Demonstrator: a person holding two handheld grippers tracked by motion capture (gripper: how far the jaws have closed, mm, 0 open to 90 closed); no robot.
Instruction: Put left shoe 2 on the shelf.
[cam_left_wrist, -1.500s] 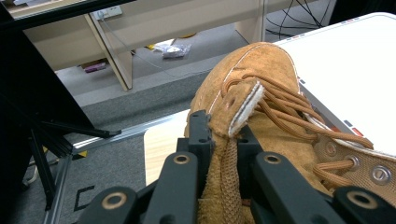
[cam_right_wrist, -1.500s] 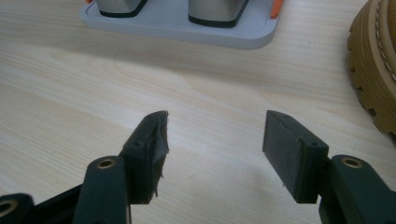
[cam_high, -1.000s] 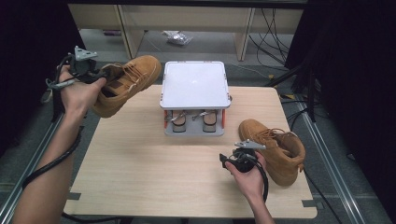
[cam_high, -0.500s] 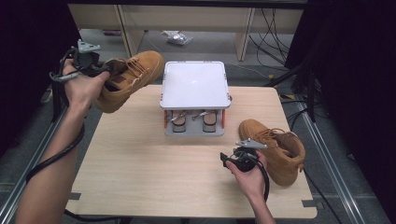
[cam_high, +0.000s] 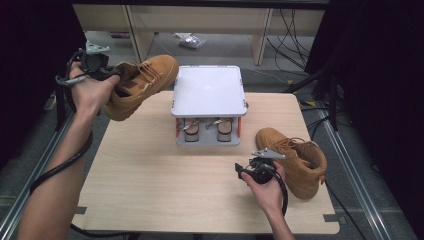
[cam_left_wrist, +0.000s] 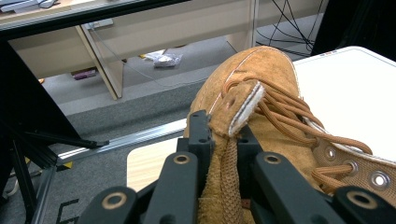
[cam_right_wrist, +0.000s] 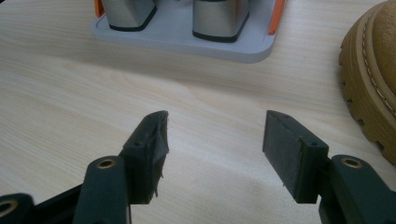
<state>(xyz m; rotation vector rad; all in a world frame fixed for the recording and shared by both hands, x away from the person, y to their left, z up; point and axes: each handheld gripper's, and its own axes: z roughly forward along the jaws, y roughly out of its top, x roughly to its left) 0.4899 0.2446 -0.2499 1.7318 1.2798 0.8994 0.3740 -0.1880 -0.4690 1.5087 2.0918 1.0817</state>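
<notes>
My left gripper (cam_high: 116, 75) holds a tan lace-up boot (cam_high: 142, 85) in the air over the table's far left corner, its toe just left of the rack's white top (cam_high: 207, 90). In the left gripper view the jaws are shut on the boot's (cam_left_wrist: 266, 88) upper edge beside the laces. A second tan boot (cam_high: 296, 159) lies on the table at the right. My right gripper (cam_high: 245, 171) stands open just left of it, low over the wood. In the right gripper view nothing lies between the fingers of that gripper (cam_right_wrist: 215, 140), and the boot's sole (cam_right_wrist: 369, 88) is at the right edge.
A grey rack (cam_high: 206, 137) with orange posts stands at the table's back centre, with two grey blocks (cam_right_wrist: 219, 18) on its base under the white top. Bare wood (cam_high: 160, 180) stretches across the front of the table. Beyond the table are the floor, cables and a wooden bench.
The left gripper has lifted the boot slightly and carried it a little to the right, toward the rack's top. The right gripper has stayed where it was, open.
</notes>
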